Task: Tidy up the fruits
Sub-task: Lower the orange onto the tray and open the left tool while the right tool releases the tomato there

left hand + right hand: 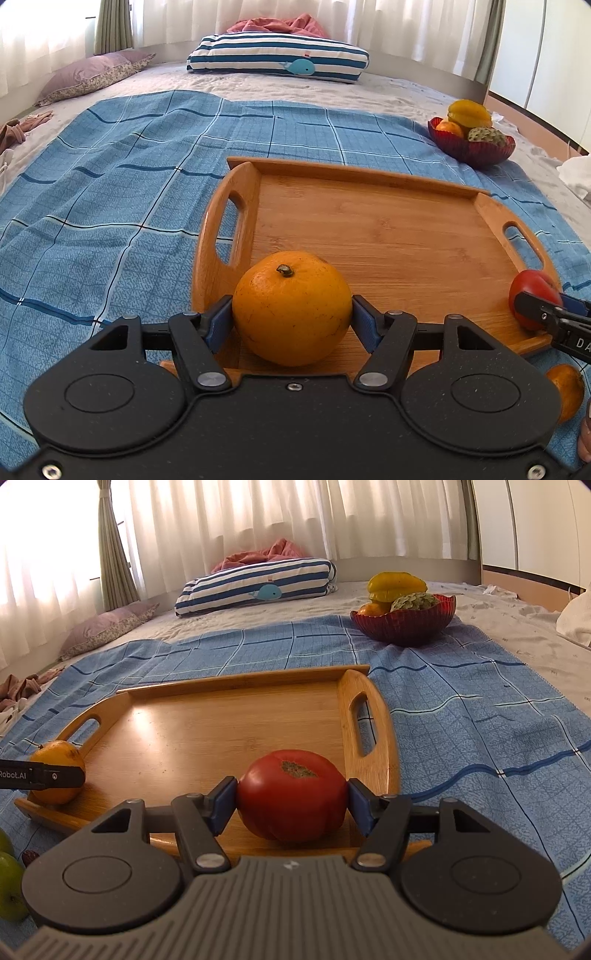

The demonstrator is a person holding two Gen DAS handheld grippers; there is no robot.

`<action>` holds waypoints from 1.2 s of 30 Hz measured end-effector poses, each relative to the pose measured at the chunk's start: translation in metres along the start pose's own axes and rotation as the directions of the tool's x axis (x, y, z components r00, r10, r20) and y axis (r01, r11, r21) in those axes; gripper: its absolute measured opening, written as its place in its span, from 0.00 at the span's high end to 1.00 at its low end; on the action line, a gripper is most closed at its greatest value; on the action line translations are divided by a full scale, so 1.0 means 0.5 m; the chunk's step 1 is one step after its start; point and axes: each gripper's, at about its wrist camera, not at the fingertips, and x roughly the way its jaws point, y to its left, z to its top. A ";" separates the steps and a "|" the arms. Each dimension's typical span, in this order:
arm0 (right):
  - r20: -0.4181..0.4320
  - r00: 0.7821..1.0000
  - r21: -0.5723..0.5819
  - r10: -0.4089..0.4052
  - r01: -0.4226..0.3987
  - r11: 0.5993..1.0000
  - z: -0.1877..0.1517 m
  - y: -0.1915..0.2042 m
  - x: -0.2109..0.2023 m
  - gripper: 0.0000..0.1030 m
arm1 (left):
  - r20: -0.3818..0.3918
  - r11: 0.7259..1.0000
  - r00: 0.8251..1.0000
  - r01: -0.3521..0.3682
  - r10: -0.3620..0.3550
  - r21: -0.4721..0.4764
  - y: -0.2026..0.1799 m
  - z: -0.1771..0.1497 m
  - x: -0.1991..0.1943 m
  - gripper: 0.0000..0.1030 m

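My left gripper point(291, 317) is shut on an orange point(291, 306) at the near left corner of a wooden tray point(388, 229). My right gripper point(291, 803) is shut on a red tomato point(291, 797) at the near right corner of the same tray point(207, 723). Both fruits sit low on or just above the tray floor. In the left wrist view the tomato point(532, 291) and right gripper show at the right edge. In the right wrist view the orange point(57, 771) and left gripper show at the left edge.
A red bowl point(472, 147) with a starfruit, an orange and a green scaly fruit stands on the blue checked cloth point(110, 206) beyond the tray, also in the right wrist view point(404, 622). Green fruits point(9, 882) and another orange point(567, 391) lie near the tray's front. Pillows lie at the bed's far end.
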 end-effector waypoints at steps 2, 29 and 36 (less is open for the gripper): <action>0.003 1.000 0.002 0.003 -0.003 1.000 -0.003 -0.001 0.002 0.34 | -0.003 1.000 1.000 0.002 -0.002 0.000 0.001 0.001 0.001 0.37; 0.059 0.998 0.009 0.025 -0.025 1.000 0.002 -0.009 -0.027 0.14 | 0.066 0.997 0.998 0.002 -0.006 0.072 -0.017 0.004 -0.044 0.15; 0.117 0.993 -0.010 0.027 -0.026 1.000 -0.009 -0.002 -0.065 0.06 | 0.141 0.995 0.990 0.020 -0.033 0.093 -0.032 -0.022 -0.098 0.09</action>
